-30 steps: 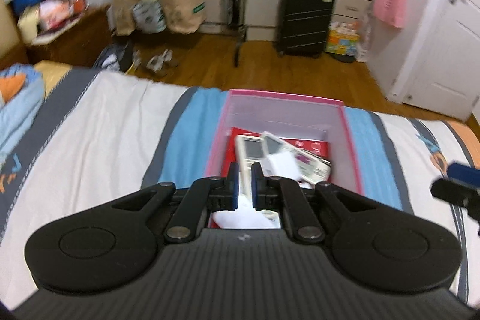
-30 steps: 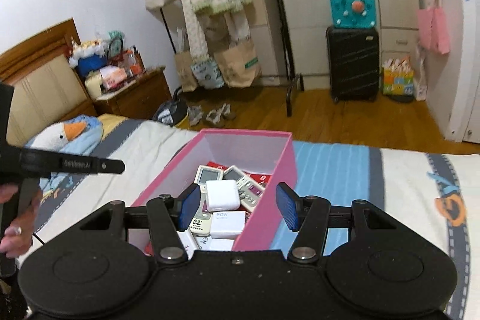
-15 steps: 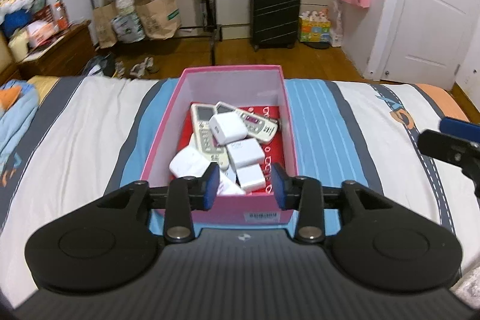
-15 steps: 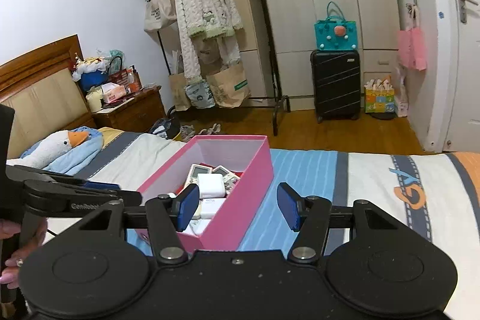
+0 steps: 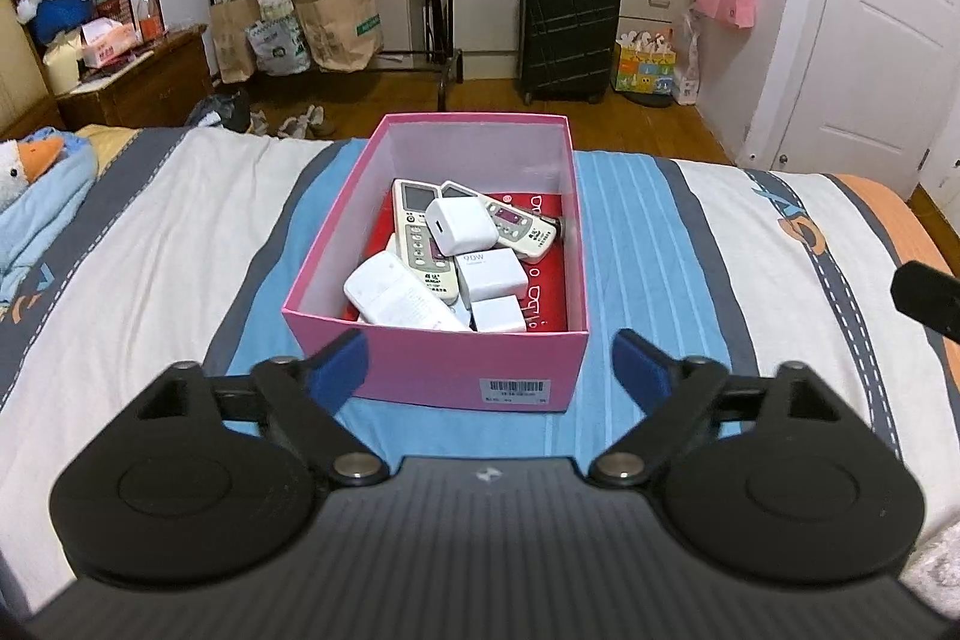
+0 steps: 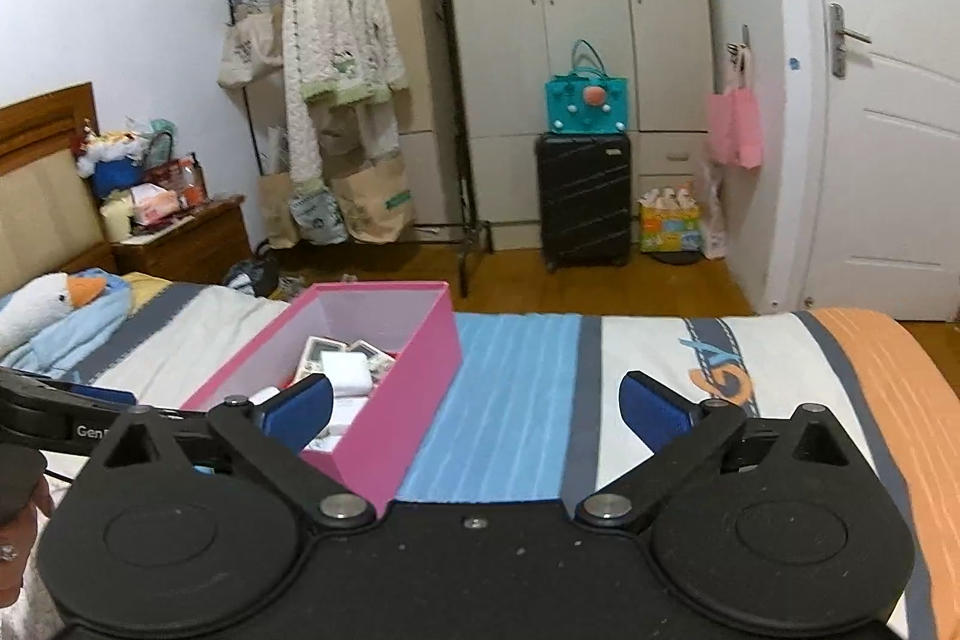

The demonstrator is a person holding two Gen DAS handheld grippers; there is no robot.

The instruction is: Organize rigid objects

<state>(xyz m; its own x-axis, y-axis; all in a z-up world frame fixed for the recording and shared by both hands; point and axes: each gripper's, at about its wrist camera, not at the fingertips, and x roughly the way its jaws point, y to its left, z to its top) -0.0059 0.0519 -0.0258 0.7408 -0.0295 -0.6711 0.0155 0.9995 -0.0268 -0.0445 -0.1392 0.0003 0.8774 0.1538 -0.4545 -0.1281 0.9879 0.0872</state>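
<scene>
Pink box [image 5: 432, 364] sits mid-bed on the blue stripe of the bedspread [image 5: 654, 244]; remotes [image 5: 420, 244] and white chargers [image 5: 462, 223] lie piled inside, presumably collected there as the sorted set. Left gripper [image 5: 486, 370] hangs just near of the box, jaws opening wide, nothing between. Right gripper [image 6: 477, 409], right of the box, jaws likewise opening, empty. Probably both are free for a next pick.

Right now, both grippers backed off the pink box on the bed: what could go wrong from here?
1. The box sits on soft bedding; a nudge from the left gripper, whose jaws are opening with nothing gripped, could tip or slide it.
2. Chargers are piled loosely on the remotes; they may shift if the box moves.
3. The right gripper, also opening and empty, sits near the box's corner and could clip it.
</scene>
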